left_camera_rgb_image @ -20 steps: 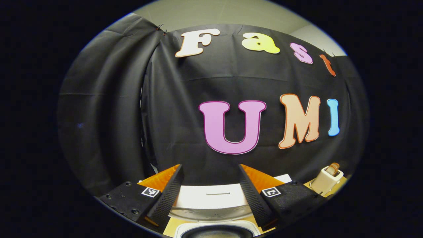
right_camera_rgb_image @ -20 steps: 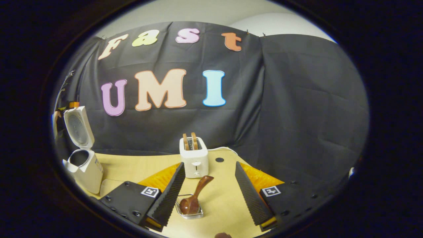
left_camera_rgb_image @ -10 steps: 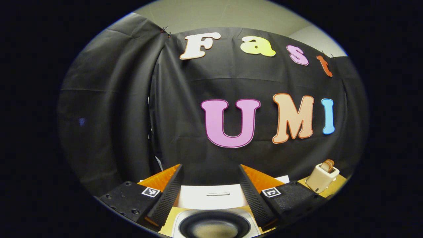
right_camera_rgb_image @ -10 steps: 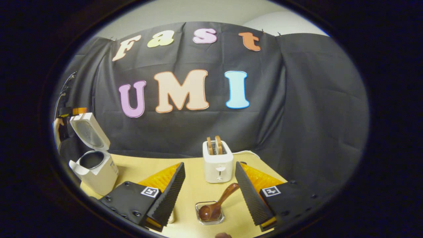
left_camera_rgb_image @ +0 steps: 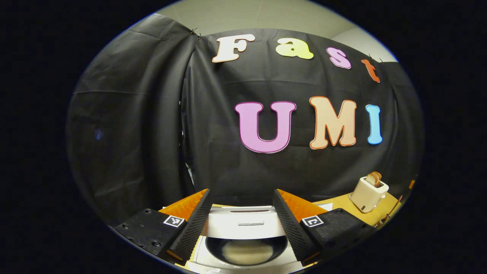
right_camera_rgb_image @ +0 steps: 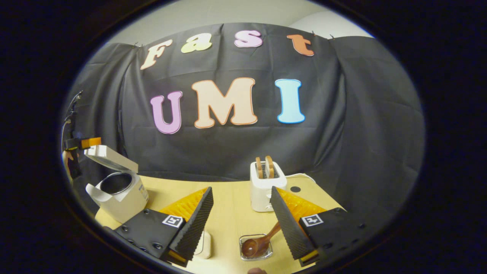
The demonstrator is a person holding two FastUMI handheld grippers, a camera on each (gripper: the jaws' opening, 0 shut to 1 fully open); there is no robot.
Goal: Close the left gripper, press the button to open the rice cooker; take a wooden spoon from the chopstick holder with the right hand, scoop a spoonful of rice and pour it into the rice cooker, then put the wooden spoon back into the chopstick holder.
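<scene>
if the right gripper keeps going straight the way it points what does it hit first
Probably the wooden spoon, whose bowl sits in a small clear holder between the open fingers of the right gripper. The toaster stands farther along that line. Depth is hard to judge.

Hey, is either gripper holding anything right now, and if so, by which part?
Nothing is held. The right gripper is open above the wooden spoon, and the left gripper is open over the rice cooker.
</scene>
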